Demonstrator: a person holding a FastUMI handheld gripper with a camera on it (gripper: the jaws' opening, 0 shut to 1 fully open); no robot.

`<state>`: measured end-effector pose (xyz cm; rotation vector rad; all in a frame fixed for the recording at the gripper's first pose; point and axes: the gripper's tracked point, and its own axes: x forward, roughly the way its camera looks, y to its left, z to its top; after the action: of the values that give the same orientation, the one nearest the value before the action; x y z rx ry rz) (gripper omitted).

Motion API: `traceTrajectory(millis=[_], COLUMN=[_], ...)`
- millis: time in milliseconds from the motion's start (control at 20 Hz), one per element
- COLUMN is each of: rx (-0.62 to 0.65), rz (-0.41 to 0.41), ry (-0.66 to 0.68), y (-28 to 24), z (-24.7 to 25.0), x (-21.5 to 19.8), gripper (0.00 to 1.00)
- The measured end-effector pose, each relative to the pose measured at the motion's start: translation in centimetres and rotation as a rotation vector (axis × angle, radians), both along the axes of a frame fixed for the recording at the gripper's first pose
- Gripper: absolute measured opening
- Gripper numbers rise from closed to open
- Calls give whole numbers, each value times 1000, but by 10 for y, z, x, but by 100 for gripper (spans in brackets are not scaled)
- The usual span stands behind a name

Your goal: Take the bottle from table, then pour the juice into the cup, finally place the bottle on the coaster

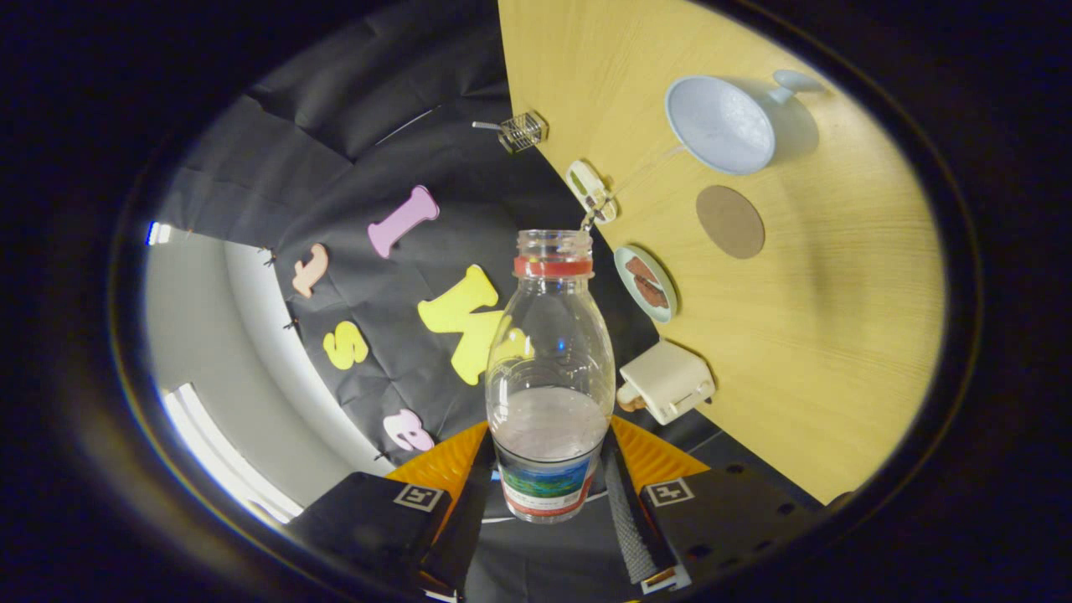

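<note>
Gripper view: your claw (548,494) holds the clear plastic bottle (548,377) tight; the pale blue cup (720,124) sits near the desk's (837,335) edge.

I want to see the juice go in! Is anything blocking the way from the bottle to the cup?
Nothing visible does. The tongs are shut on the bottle, held in the air with its cap off. The cup sits open on the table, beyond the coaster, with nothing over its mouth.

Wooden table (821,352) carries cup (722,124), round coaster (730,221), small plate (646,283), white box (667,380).
</note>
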<state>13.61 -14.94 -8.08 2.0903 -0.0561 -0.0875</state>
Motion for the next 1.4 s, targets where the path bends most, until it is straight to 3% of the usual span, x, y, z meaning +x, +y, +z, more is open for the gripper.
traceTrajectory(millis=[450, 850, 1150, 1400], rx=[36, -10, -213, -598], rz=[-23, -22, -14, 22], ry=[-42, -40, 7, 40], y=[-8, -9, -7, 1], z=[17, 18, 2, -12], x=[1, -2, -7, -16], gripper=[72, 73, 72, 73])
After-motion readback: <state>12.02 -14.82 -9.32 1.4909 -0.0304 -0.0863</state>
